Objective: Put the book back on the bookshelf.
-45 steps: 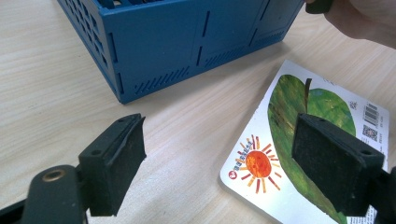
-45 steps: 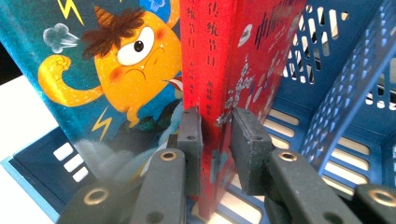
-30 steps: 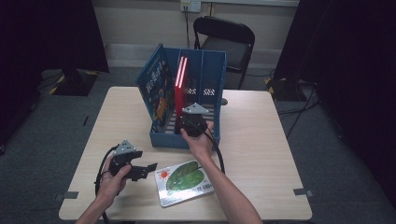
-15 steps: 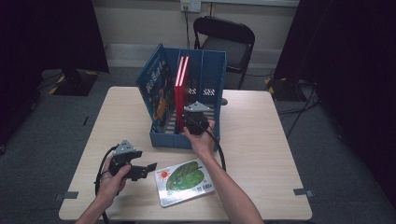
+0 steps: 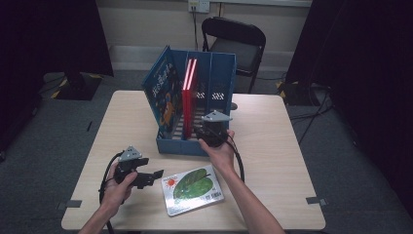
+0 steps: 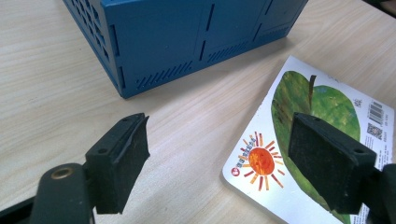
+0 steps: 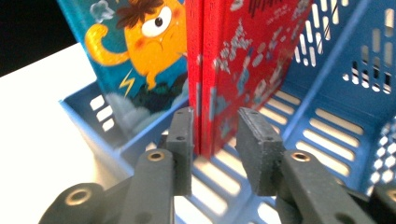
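A blue slotted file rack stands mid-table. In it a blue picture book with an orange monster leans left, and a red book stands upright. My right gripper sits at the rack's front. In the right gripper view it is open, with its jaws astride the red book's lower edge and thin gaps either side. A leaf-cover book lies flat near the front. My left gripper is open just left of it, and the book's sun corner lies between the wide jaws.
The wooden table has bare room to the right of the rack and at the far left. A black folding chair stands behind the table. Dark curtains hang at both sides. The rack's corner is close ahead of the left gripper.
My right gripper has drawn back a little toward the person while the red book stays upright in the rack. The left gripper and the leaf book have not moved.
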Tool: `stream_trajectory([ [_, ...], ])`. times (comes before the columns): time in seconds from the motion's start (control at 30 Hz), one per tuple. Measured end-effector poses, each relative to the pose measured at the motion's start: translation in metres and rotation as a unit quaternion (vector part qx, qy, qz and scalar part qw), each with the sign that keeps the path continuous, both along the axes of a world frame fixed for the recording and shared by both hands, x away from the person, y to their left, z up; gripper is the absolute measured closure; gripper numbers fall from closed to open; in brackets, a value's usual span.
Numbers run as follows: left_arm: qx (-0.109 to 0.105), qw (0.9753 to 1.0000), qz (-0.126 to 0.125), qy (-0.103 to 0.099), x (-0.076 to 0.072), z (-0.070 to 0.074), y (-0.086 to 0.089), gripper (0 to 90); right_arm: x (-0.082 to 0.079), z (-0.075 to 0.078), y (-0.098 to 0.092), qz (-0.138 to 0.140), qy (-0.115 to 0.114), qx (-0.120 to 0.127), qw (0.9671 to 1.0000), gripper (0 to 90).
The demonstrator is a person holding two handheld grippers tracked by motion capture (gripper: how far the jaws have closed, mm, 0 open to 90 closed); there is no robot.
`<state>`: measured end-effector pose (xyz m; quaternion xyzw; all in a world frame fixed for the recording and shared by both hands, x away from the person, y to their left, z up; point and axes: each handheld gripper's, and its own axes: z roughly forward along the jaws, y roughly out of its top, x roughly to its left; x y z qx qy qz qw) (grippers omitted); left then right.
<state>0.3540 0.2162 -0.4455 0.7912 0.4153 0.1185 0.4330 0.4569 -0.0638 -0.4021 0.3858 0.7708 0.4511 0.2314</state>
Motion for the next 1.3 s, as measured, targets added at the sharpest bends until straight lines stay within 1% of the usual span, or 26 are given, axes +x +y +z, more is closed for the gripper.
stream_trajectory([
  [0.03, 0.001, 1.0, 0.001, 0.0, 0.0, 0.0, 0.0, 20.9, -0.005, 0.002, -0.006, 0.003, 0.002, -0.002, 1.0, 63.6],
  [0.13, 0.004, 1.0, 0.002, -0.004, -0.001, 0.0, -0.002, 21.2, -0.014, 0.005, -0.018, 0.009, 0.003, 0.0, 1.0, 61.1],
  [0.17, 0.002, 1.0, -0.001, -0.002, -0.001, -0.001, -0.002, 21.3, -0.021, 0.006, -0.025, 0.01, 0.001, -0.003, 0.9999, 59.9],
  [0.23, -0.002, 1.0, -0.005, 0.004, -0.001, -0.001, -0.002, 20.5, -0.029, 0.007, -0.033, 0.015, 0.001, -0.005, 0.9999, 58.1],
  [0.3, -0.008, 0.9999, -0.013, 0.002, -0.002, -0.001, -0.003, 20.2, -0.039, 0.007, -0.04, 0.02, 0.0, -0.016, 0.9997, 56.0],
  [0.4, -0.001, 0.9999, -0.011, 0.0, -0.002, 0.0, -0.006, 19.4, -0.054, 0.006, -0.05, 0.029, 0.0, -0.027, 0.9992, 52.6],
  [0.43, -0.001, 0.9999, -0.014, 0.0, -0.003, 0.001, -0.007, 19.4, -0.059, 0.004, -0.054, 0.036, 0.005, -0.026, 0.999, 51.3],
  [0.47, -0.001, 0.9999, -0.014, -0.002, -0.004, 0.002, -0.009, 19.4, -0.064, 0.003, -0.057, 0.039, 0.006, -0.03, 0.9988, 50.5],
  [0.5, -0.001, 0.9999, -0.016, 0.0, -0.004, 0.002, -0.009, 19.4, -0.068, 0.001, -0.06, 0.04, 0.005, -0.037, 0.9985, 49.0],
  [0.53, -0.003, 0.9998, -0.019, 0.001, -0.005, 0.003, -0.011, 19.5, -0.071, 0.0, -0.062, 0.042, 0.008, -0.039, 0.9983, 47.8],
  [0.57, -0.007, 0.9997, -0.022, 0.008, -0.005, 0.003, -0.012, 20.5, -0.076, -0.002, -0.066, 0.047, 0.015, -0.036, 0.9981, 46.5],
  [0.63, -0.005, 0.9997, -0.016, 0.02, -0.007, 0.003, -0.014, 23.2, -0.082, -0.006, -0.07, 0.048, 0.021, -0.042, 0.9978, 44.8],
  [0.67, -0.007, 0.9995, -0.015, 0.028, -0.008, 0.003, -0.015, 24.7, -0.085, -0.009, -0.073, 0.05, 0.027, -0.041, 0.9976, 43.9],
  [0.7, -0.006, 0.9995, -0.015, 0.028, -0.009, 0.002, -0.016, 27.1, -0.089, -0.013, -0.077, 0.052, 0.034, -0.037, 0.9974, 43.1],
  [0.73, -0.002, 0.9993, -0.019, 0.032, -0.011, 0.001, -0.017, 28.2, -0.09, -0.015, -0.078, 0.052, 0.036, -0.037, 0.9973, 42.5],
  [0.77, 0.007, 0.9991, -0.022, 0.035, -0.012, -0.001, -0.017, 29.3, -0.093, -0.021, -0.08, 0.053, 0.043, -0.044, 0.9967, 41.9],
  [0.87, 0.007, 0.9982, -0.023, 0.054, -0.016, -0.01, -0.014, 34.1, -0.099, -0.035, -0.083, 0.06, 0.057, -0.058, 0.9949, 41.2],
  [0.9, 0.009, 0.9978, -0.022, 0.061, -0.016, -0.012, -0.013, 35.5, -0.1, -0.04, -0.083, 0.06, 0.062, -0.059, 0.9945, 41.0],
  [0.97, 0.011, 0.9972, -0.019, 0.072, -0.018, -0.015, -0.011, 36.2, -0.102, -0.051, -0.081, 0.07, 0.067, -0.066, 0.993, 40.8],
  [1.03, 0.006, 0.9963, -0.021, 0.083, -0.019, -0.02, -0.011, 36.2, -0.104, -0.059, -0.078, 0.082, 0.071, -0.063, 0.9921, 39.4],
  [1.1, 0.011, 0.9952, -0.022, 0.095, -0.018, -0.025, -0.013, 36.1, -0.103, -0.067, -0.075, 0.094, 0.086, -0.061, 0.9899, 37.8],
  [1.13, 0.01, 0.9944, -0.024, 0.102, -0.018, -0.027, -0.014, 36.1, -0.103, -0.07, -0.075, 0.097, 0.091, -0.06, 0.9893, 37.4],
  [1.17, 0.011, 0.9944, -0.024, 0.102, -0.018, -0.03, -0.016, 36.1, -0.101, -0.073, -0.073, 0.1, 0.098, -0.059, 0.9884, 36.9],
  [1.23, 0.018, 0.9924, -0.033, 0.117, -0.018, -0.033, -0.02, 36.1, -0.1, -0.078, -0.071, 0.106, 0.109, -0.06, 0.9866, 35.7],
  [1.27, 0.017, 0.9926, -0.033, 0.116, -0.018, -0.035, -0.022, 36.1, -0.101, -0.08, -0.069, 0.113, 0.11, -0.06, 0.9856, 35.2],
  [1.3, 0.021, 0.9916, -0.038, 0.122, -0.018, -0.035, -0.022, 36.1, -0.101, -0.081, -0.068, 0.119, 0.107, -0.058, 0.9854, 35.0],
])
